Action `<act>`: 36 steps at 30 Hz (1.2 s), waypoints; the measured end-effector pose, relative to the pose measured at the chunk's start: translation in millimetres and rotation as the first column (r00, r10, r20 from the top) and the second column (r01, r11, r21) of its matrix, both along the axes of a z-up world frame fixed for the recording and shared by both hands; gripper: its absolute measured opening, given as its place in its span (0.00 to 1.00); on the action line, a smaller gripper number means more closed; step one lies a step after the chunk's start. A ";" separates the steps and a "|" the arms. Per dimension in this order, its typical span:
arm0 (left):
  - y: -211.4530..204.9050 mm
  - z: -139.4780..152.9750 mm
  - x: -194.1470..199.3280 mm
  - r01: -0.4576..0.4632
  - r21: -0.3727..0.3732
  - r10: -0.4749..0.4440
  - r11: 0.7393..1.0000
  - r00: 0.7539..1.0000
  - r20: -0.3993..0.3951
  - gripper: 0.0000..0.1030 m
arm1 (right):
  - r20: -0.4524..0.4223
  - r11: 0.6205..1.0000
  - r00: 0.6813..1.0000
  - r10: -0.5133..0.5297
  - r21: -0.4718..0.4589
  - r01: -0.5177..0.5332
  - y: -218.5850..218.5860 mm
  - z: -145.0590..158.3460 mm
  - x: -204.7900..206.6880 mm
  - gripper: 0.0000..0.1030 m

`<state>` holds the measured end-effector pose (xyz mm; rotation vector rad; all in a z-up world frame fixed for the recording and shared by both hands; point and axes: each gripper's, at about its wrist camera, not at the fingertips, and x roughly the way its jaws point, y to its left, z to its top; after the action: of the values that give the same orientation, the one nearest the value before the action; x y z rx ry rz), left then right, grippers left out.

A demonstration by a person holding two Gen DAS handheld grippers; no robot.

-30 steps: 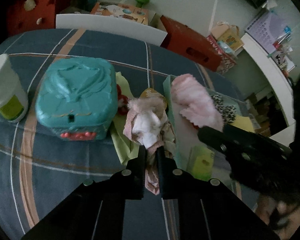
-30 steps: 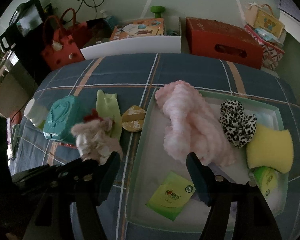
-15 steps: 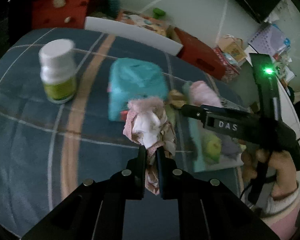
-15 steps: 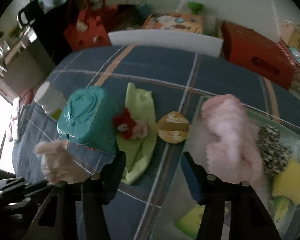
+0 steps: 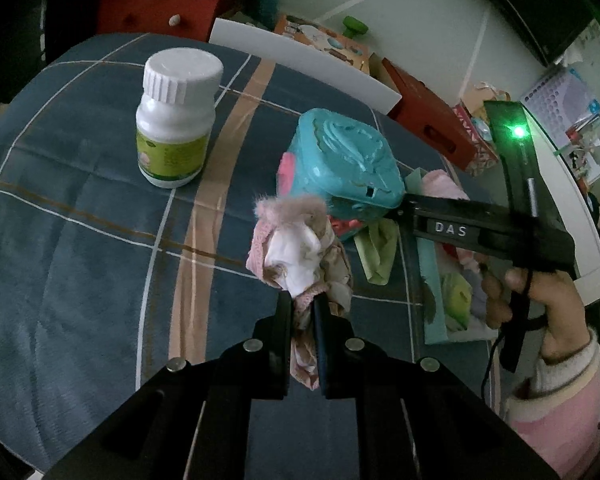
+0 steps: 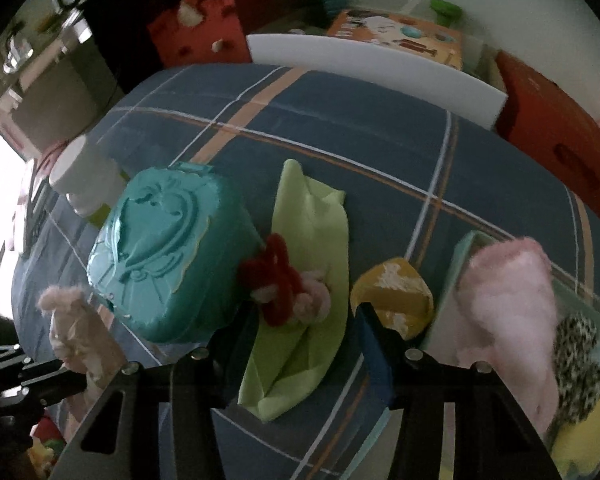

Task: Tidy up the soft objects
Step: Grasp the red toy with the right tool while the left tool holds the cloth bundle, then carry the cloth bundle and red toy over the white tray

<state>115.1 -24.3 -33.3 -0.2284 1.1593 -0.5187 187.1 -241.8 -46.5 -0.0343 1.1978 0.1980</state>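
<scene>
**Left grips the sock, right hangs over the green cloth**

The left gripper (image 5: 302, 304) is clamped tight on a pink sock (image 5: 296, 248), bunched up, white lining showing, held clear above the plaid cloth (image 5: 80, 260). Beyond it stands a white bottle (image 5: 175, 114), upright, and to the right a teal box (image 5: 346, 164).

Now the right gripper (image 6: 300, 316): its jaws have just been closing, yet the pads press on nothing. Below and between them lies a green cloth (image 6: 312, 240) with a red-and-pink fuzzy thing (image 6: 288, 286) on top (hard to say what it is). The teal box (image 6: 164, 252) sits touching that fuzzy piece on the left; a yellow packet (image 6: 392, 292) lies just right of the green cloth.

At the right edge, the tray (image 6: 458, 264) holds a fluffy pink cloth (image 6: 508, 300), a leopard scrunchie (image 6: 576, 352) and a yellow sponge (image 6: 584, 432). In the left view a hand (image 5: 540, 300) holds the right gripper's handle.
</scene>
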 end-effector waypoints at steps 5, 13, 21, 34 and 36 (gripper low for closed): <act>0.3 -5.8 2.3 -0.003 0.001 0.003 1.000 1.000 -0.018 0.10 | -0.021 0.999 0.999 0.040 -0.024 -0.041 6.4 -13.5 8.6 0.41; -1.3 -7.2 3.8 -0.005 0.015 0.006 1.000 1.000 -0.018 0.10 | -0.013 0.999 0.999 0.050 -0.015 -0.051 6.9 -15.2 7.3 0.29; -5.7 1.3 0.1 -0.005 0.035 0.005 0.999 1.000 0.003 0.10 | 0.012 1.000 1.000 0.029 0.006 -0.029 4.3 -0.6 -4.2 0.27; -21.5 44.7 -29.5 0.050 0.079 -0.056 0.996 0.995 0.078 0.10 | 0.094 0.997 0.994 -0.065 0.041 0.061 -21.9 56.4 -54.9 0.27; -29.6 55.9 -35.1 0.068 0.079 -0.075 0.995 0.992 0.098 0.10 | 0.107 0.995 0.990 -0.089 0.046 0.085 -28.9 65.8 -65.4 0.27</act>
<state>80.0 -53.9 22.5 -0.0942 1.0894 -0.5423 121.7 -270.8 19.4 0.0425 1.0835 0.1423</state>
